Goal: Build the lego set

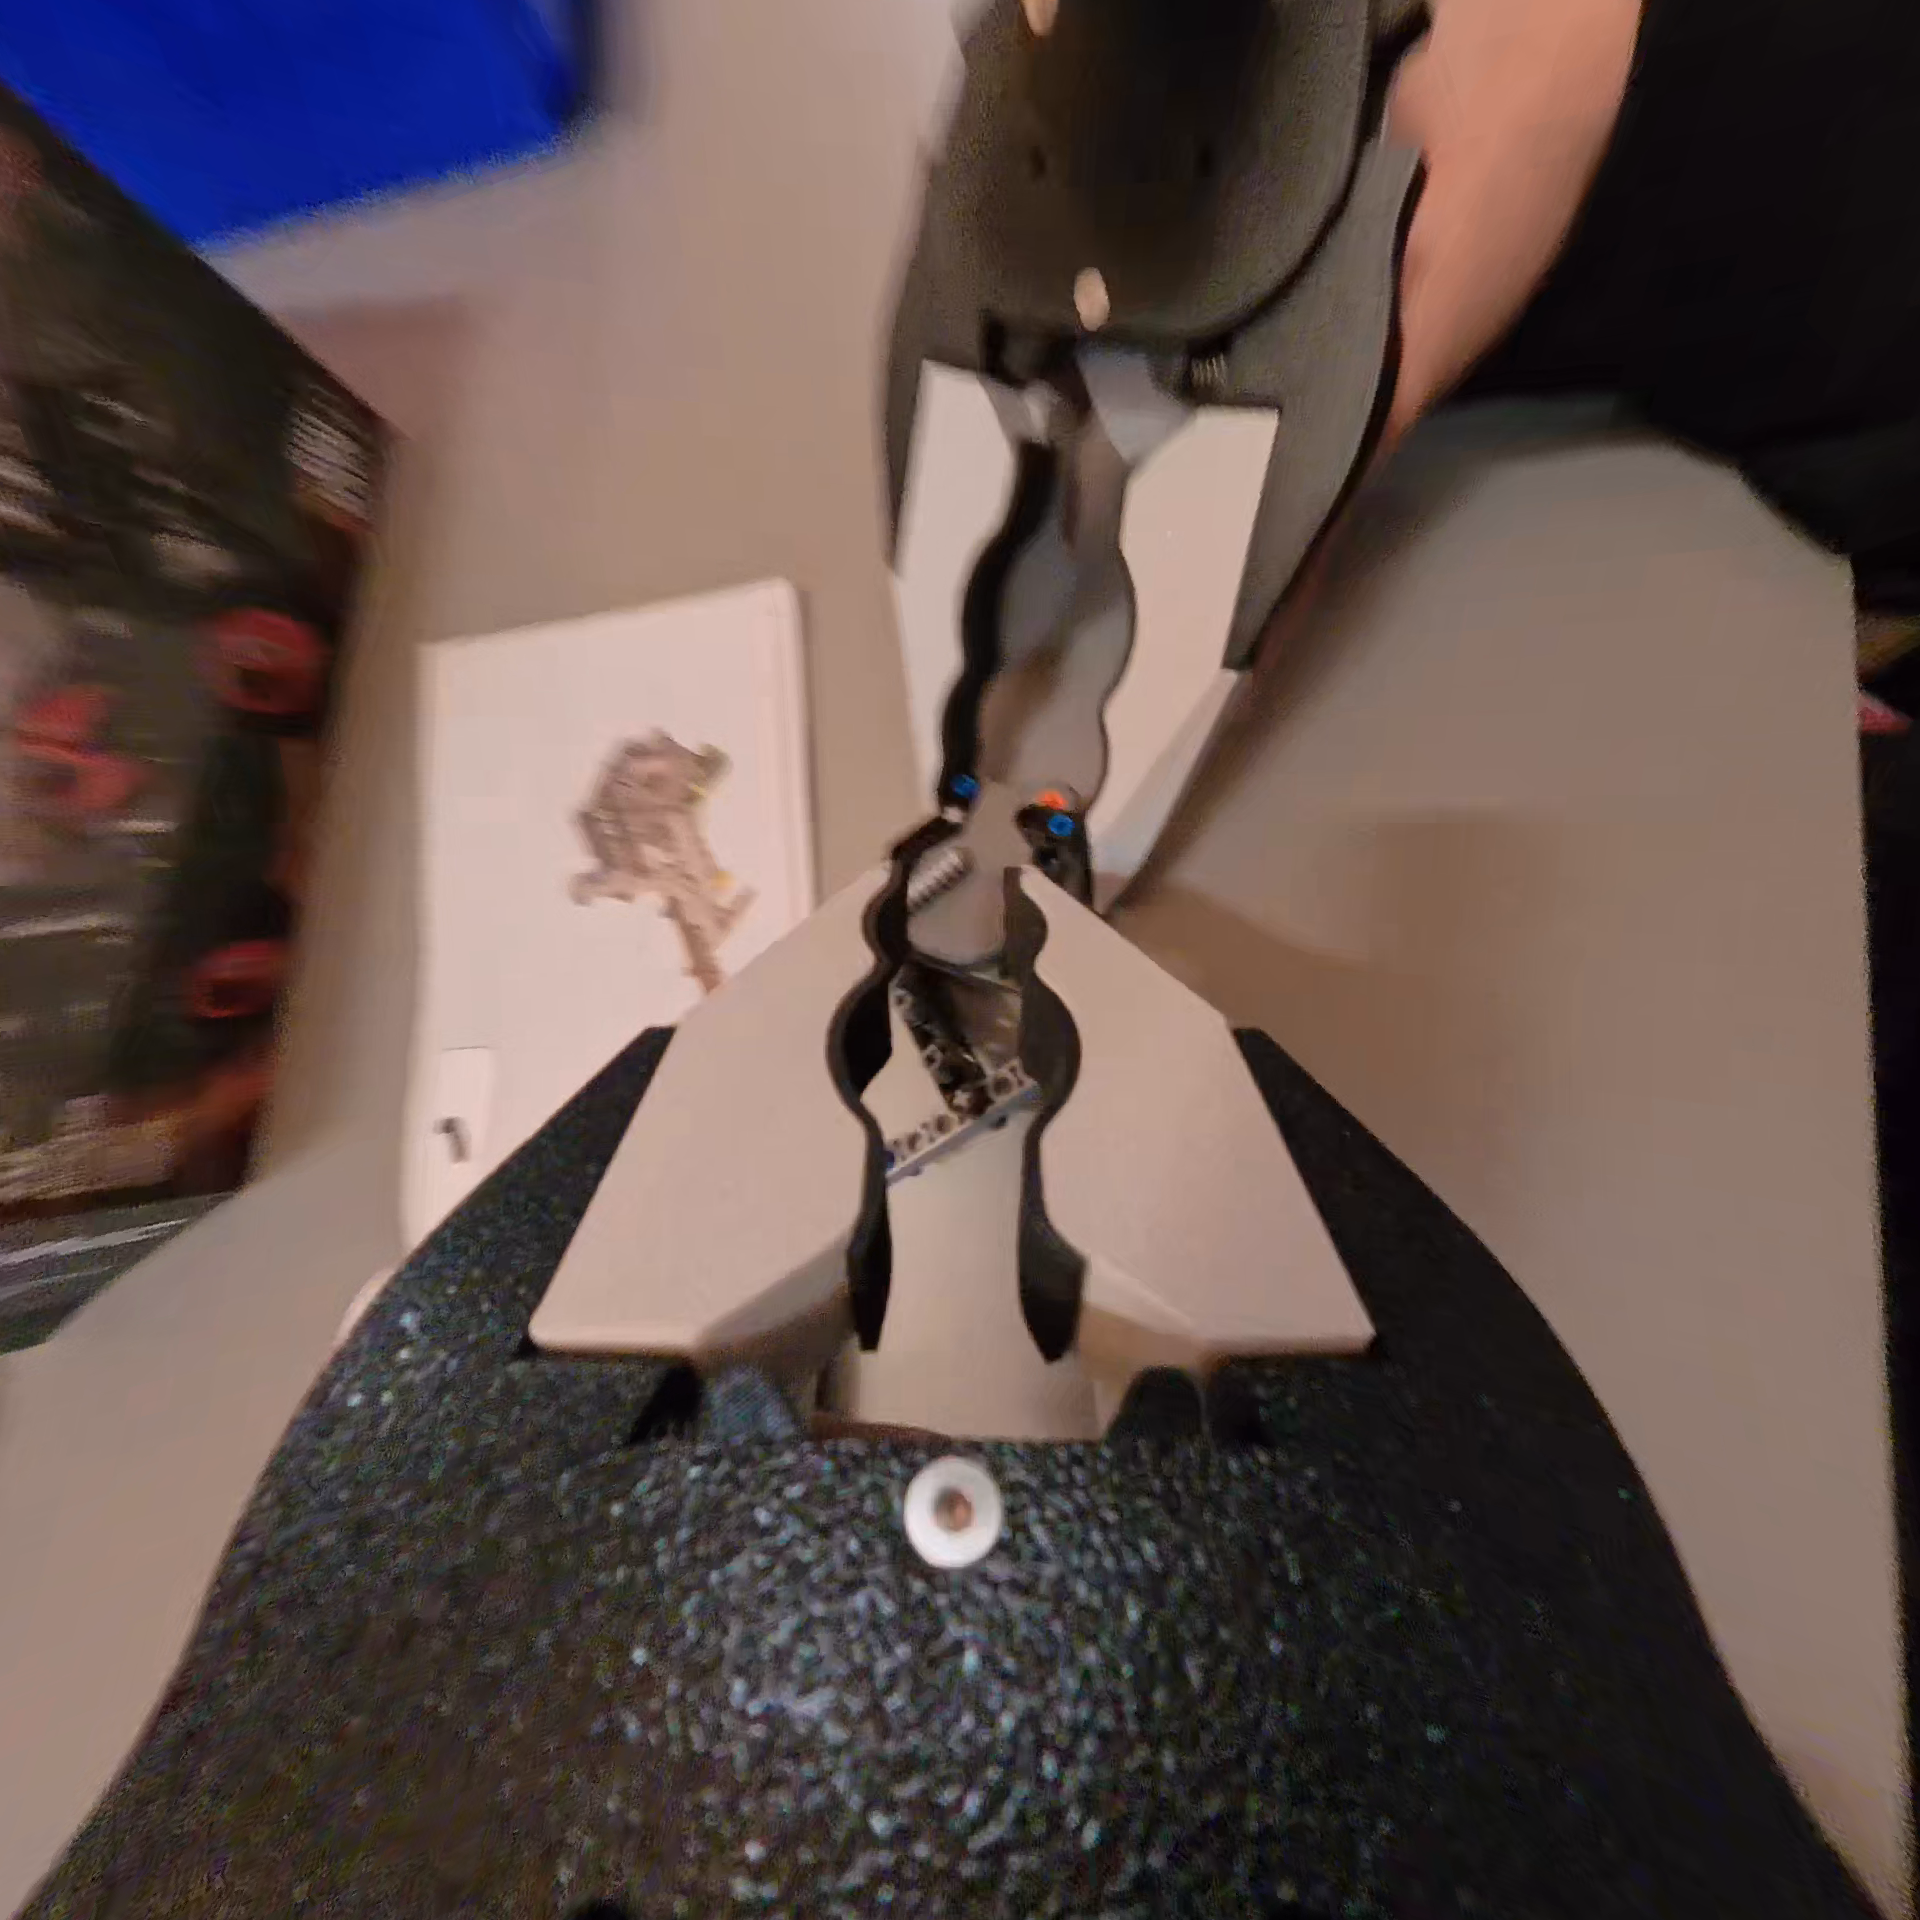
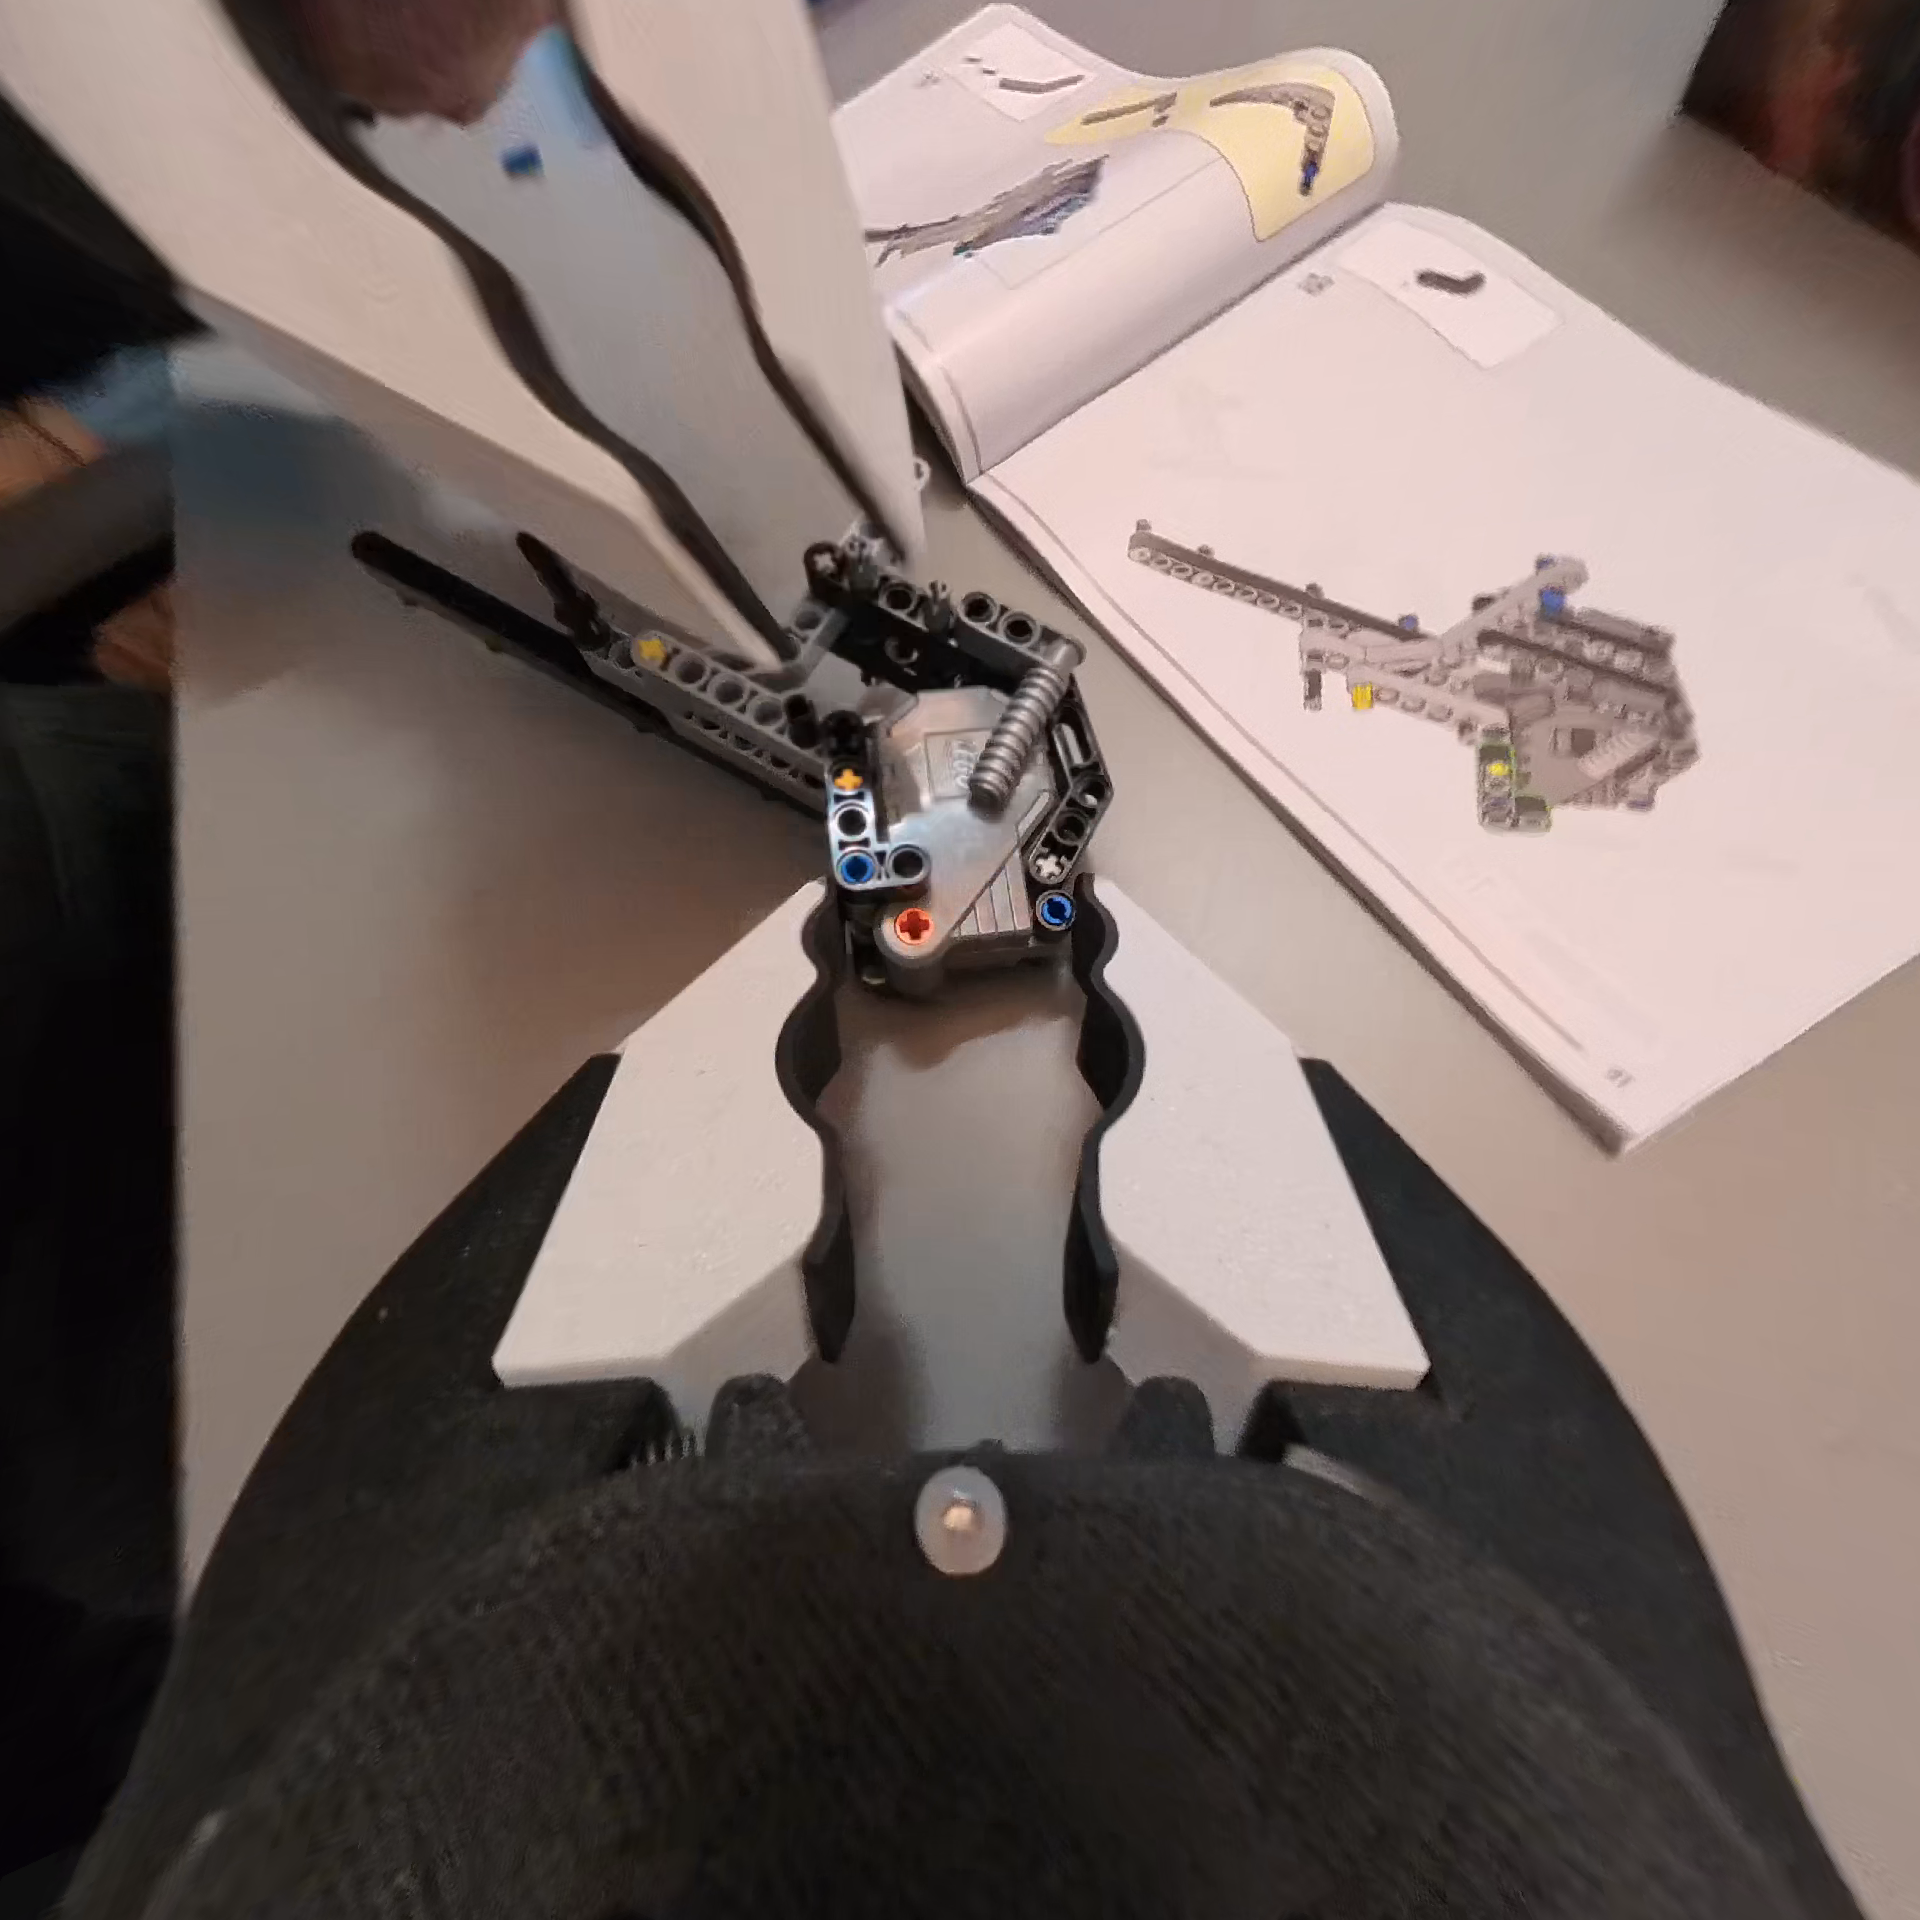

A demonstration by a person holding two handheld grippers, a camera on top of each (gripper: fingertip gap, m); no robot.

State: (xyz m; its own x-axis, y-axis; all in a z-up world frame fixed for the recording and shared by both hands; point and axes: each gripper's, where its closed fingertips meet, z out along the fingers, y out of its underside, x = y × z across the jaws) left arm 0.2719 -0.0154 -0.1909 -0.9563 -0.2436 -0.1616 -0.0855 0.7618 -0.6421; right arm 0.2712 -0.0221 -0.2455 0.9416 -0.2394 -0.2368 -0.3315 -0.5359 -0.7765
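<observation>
The open white instruction booklet (image 2: 1403, 644) lies beyond the right fingers. Between both grippers hangs the half-built grey-and-black beam-and-gear lego assembly (image 2: 935, 769): right gripper (image 2: 951, 935) clamps its near end, left gripper (image 2: 821, 623) pinches the long beam. Much remains unbuilt.

Left claw (image 1: 951, 914), right claw (image 2: 951, 925): white wedge fingers, wavy black pads, speckled black bodies.

This looks like a hobby or desk corner indoors rather than a workshop: a plain grey table (image 2: 1351, 1299) carries an open instruction booklet (image 2: 1455, 499) at two o'clock. A dark printed set box (image 1: 156, 727) stands at nine o'clock in the left wrist view, a blurred blue object (image 1: 281, 94) at eleven.
</observation>
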